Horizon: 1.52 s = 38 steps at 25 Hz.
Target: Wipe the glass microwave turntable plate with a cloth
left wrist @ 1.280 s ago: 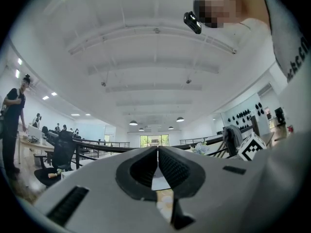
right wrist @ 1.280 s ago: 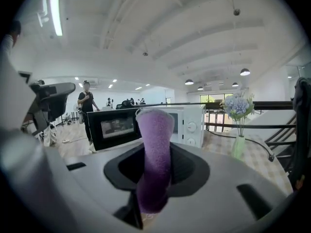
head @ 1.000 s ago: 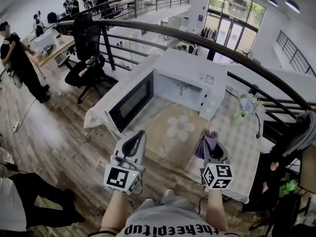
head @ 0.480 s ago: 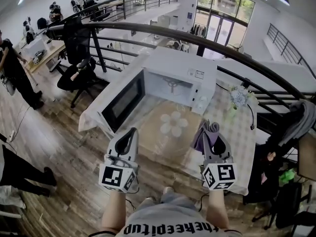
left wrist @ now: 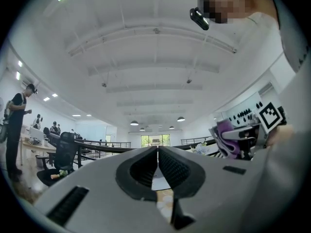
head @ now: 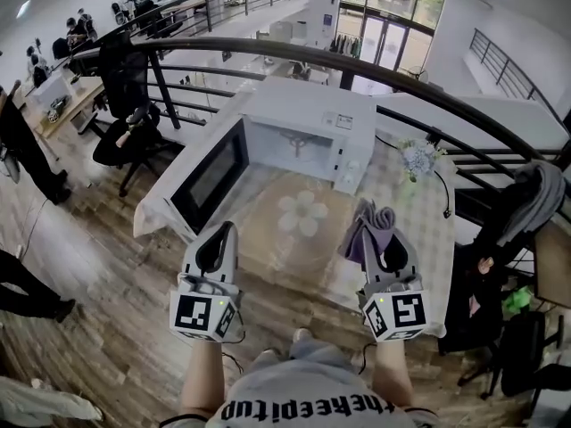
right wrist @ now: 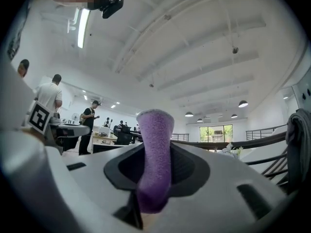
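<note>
Two tools sit low in my head view, both held over the near edge of the worktop (head: 419,217), left and right of each other and well apart. My left tool (head: 223,230) has its jaws brought together tip to tip, and its own view confirms that the left tool (left wrist: 158,152) grips nothing; only a sliver of worktop shows through the gap below the tips. My right tool (head: 379,232) is clamped on the purple cloth (head: 364,230), which bunches up and spills to the left of the jaws. In the right gripper view the cloth (right wrist: 154,154) stands as a thick folded strip pinched between the two pads. The glass turntable plate (head: 302,212) lies flat on the worktop, between the two tools and farther off, just in front of the microwave (head: 299,114). A pale flower-like pattern marks its middle. Neither tool touches the plate. The microwave door (head: 210,175) hangs open to the left, showing the white cavity. A small vase of flowers (head: 417,159) stands on the worktop to the right of the microwave, and a dark curved railing (head: 357,71) runs behind it all.
</note>
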Available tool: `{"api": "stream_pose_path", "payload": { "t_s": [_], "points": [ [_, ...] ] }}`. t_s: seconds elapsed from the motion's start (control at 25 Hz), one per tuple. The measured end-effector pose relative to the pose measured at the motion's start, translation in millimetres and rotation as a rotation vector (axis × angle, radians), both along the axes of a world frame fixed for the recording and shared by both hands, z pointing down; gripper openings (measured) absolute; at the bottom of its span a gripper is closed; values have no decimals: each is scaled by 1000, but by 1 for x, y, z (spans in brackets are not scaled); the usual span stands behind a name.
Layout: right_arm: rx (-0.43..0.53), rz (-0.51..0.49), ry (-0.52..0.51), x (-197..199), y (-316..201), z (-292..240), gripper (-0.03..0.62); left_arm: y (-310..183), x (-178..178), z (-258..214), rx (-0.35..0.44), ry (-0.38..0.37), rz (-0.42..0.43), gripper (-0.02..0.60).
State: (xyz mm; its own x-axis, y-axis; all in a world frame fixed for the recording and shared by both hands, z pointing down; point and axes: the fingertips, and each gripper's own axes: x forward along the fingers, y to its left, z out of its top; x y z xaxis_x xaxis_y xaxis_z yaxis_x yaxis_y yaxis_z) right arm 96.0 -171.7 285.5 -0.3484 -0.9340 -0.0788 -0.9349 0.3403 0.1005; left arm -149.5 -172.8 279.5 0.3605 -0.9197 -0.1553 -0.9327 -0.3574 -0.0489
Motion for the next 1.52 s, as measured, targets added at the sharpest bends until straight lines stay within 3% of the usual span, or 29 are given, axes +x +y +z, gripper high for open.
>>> {"api": "stream_pose_path", "payload": {
  "t_s": [0.4,1.52],
  "points": [
    [54,18,34,4,16,-17,110,5,6,-5,6,-4,4,11],
    [69,30,14,8,10,-23,110,0,13,-6,11,10,10,11]
  ]
}}
